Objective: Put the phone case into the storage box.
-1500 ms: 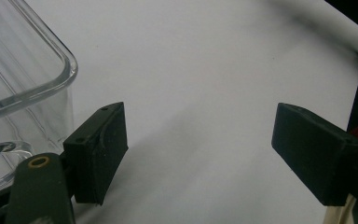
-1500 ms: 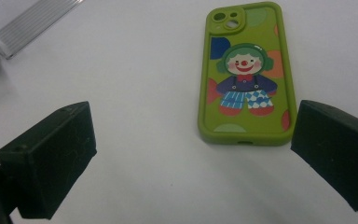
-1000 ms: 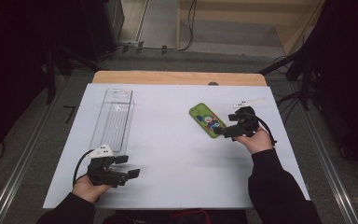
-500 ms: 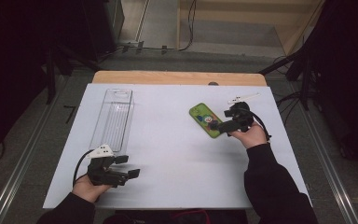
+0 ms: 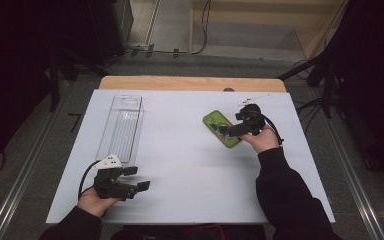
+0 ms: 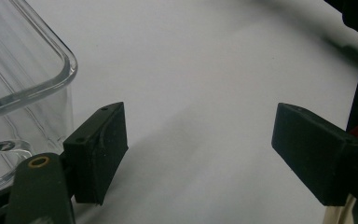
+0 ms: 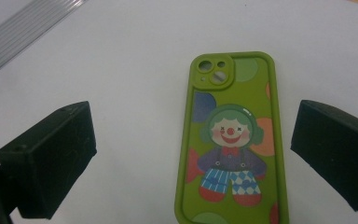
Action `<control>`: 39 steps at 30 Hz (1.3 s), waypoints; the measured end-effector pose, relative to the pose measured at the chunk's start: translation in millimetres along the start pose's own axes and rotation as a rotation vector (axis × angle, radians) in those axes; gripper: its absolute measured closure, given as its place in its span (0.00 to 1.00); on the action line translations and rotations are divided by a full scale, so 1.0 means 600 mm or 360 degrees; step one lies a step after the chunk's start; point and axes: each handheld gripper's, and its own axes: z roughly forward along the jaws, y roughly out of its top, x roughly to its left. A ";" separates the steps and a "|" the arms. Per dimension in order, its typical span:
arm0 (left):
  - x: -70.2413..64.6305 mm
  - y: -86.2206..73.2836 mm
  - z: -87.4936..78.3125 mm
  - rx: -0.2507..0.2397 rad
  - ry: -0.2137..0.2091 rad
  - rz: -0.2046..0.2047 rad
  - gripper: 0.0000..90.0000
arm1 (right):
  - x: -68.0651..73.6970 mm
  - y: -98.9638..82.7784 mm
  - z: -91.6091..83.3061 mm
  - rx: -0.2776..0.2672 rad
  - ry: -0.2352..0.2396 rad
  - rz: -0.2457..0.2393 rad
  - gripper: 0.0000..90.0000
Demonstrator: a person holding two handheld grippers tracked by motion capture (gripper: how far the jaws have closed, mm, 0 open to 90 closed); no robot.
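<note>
The green phone case [image 7: 230, 140] lies flat, right of centre on the table [image 5: 190, 165]. The right gripper [image 5: 228, 131] hovers over it, jaws apart (nothing pinched); centre them across its long edges before closing. The left gripper [image 5: 140, 178] waits near the clear bin [image 5: 122, 125], jaws apart.

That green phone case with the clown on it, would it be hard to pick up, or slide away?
The green phone case lies flat on the white table, so it probably won't roll or tip. It looks thin and low, so the jaws may struggle to get under its edges. Its glossy rubbery look suggests it bends slightly and weighs little.
</note>
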 end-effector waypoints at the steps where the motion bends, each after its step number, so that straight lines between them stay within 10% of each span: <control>1: 0.000 0.000 0.000 -0.0001 0.0000 0.0000 0.21 | -0.001 0.001 0.002 -0.0001 0.0001 0.0003 0.00; 39: 0.000 0.000 -0.001 -0.0001 -0.0004 -0.0001 0.21 | -0.019 0.009 0.050 0.0050 -0.0051 0.0045 0.00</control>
